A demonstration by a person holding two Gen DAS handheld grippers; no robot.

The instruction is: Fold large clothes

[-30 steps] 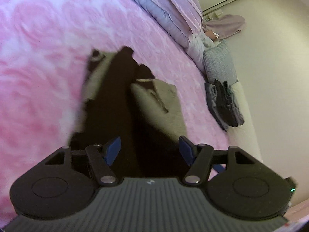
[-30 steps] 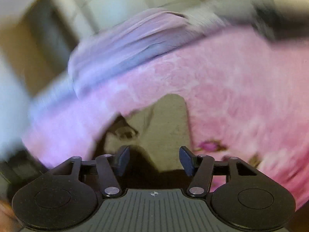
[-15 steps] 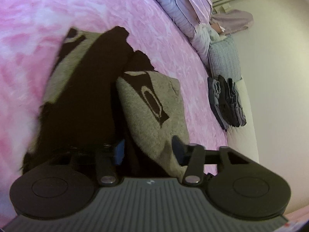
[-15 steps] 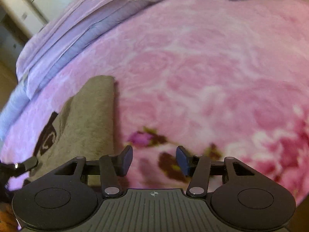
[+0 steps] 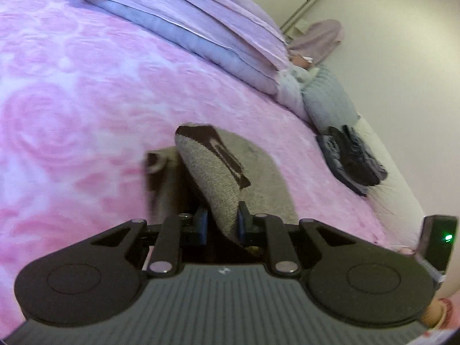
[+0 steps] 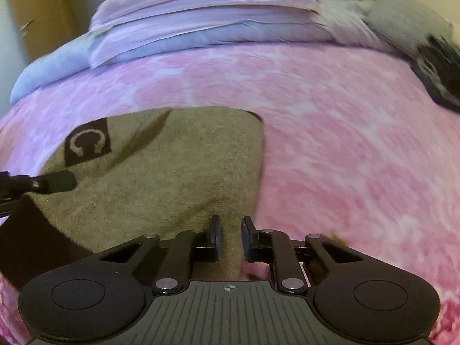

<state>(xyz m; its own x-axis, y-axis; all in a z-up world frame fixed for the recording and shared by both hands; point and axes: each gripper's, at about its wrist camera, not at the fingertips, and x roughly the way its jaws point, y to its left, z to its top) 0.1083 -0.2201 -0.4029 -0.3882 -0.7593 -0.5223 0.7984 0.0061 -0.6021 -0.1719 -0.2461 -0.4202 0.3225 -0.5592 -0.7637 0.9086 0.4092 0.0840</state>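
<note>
Sweater (image 6: 161, 178), tan knit with dark brown panels and a small horseshoe patch, lies on the pink rose-patterned blanket (image 6: 345, 149) of the bed, its near edge right at my two claws. My left gripper (image 5: 220, 224) has just been closing and now pinches a raised fold of the tan knit between its blue pads, the fabric standing up from the jaws like a ridge. My right gripper (image 6: 231, 235) has also just been closing; its jaws stand nearly together with the sweater's near hem between them, and I judge they have the cloth, though the pad contact itself is partly hidden. In the right view my left claw's tip shows at the far left, pressed on the knit.

I judge this to be the grasp before a fold: both near corners taken, nothing carried over yet. The next move calls for lifting both hands evenly and carrying the edge away from me toward the far side, keeping the cloth taut between them so the thick knit does not bunch.

Compared with a second ago, both claws were spread wide above the garment, and the sweater lay flatter with its dark panel showing broadly in the left view; now the tan fold fills the gap. The folded dark clothes (image 5: 350, 158) remain at the bed's right edge.
</note>
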